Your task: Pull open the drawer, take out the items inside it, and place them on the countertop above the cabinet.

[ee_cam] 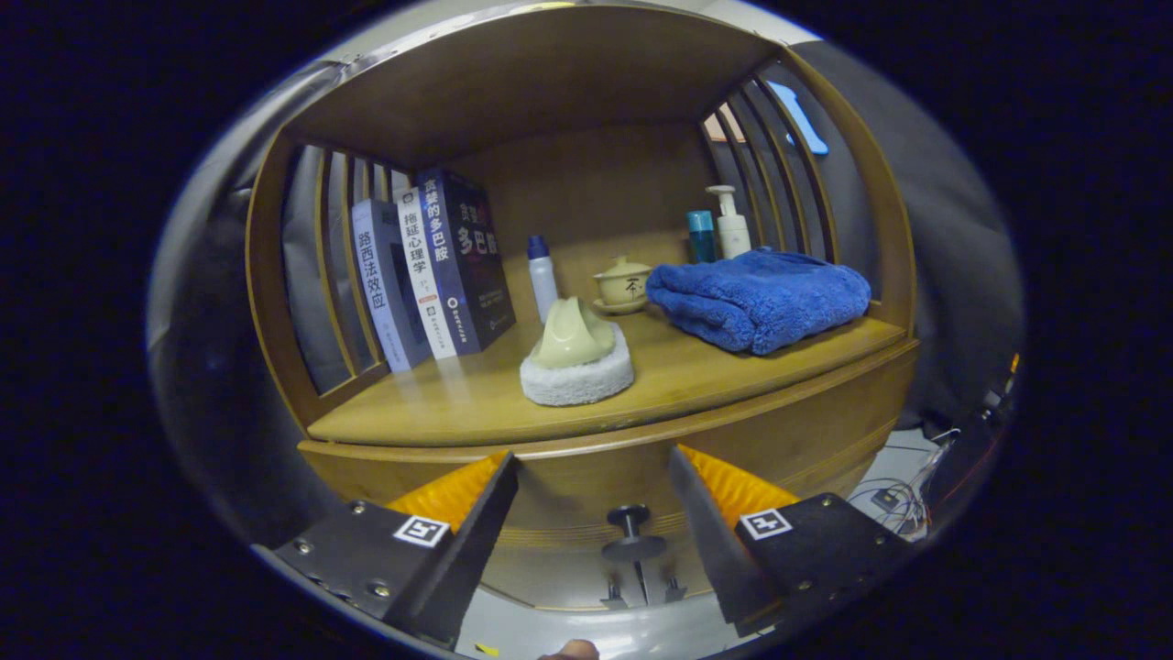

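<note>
Just now the gripper (594, 477) hangs open, its fingers either side of the drawer's knob (632, 532), seemingly lined up to pull the drawer (825, 431) open.

Countertop (476, 403) with books (431, 270), towel (761, 298), sponge (577, 371)

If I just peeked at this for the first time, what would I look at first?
Probably the fluffy blue towel, folded on the wooden countertop beyond the fingers. Next, the cream scrubber on a white pad near the middle, and the row of standing books to its left. Closest of all, the open gripper has the dark drawer knob between its fingers, not gripped.
</note>
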Action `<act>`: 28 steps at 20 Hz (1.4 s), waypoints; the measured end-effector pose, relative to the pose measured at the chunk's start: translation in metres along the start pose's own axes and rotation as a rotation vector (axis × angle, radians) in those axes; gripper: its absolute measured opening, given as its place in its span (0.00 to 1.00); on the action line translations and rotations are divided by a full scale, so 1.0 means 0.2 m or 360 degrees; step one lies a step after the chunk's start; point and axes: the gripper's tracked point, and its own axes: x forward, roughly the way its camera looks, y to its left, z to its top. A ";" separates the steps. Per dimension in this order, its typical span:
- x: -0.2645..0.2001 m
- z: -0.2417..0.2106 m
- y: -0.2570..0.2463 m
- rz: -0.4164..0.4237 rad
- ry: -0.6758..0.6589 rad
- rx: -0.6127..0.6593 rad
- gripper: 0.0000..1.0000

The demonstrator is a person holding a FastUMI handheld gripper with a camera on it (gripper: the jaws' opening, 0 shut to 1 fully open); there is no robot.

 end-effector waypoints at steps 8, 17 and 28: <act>0.03 -0.01 0.02 -0.0012 -0.0005 0.0020 0.99; 0.03 -0.07 0.00 0.0006 0.0061 -0.0028 1.00; -0.32 0.25 -0.05 0.0106 -0.0279 -0.0266 0.96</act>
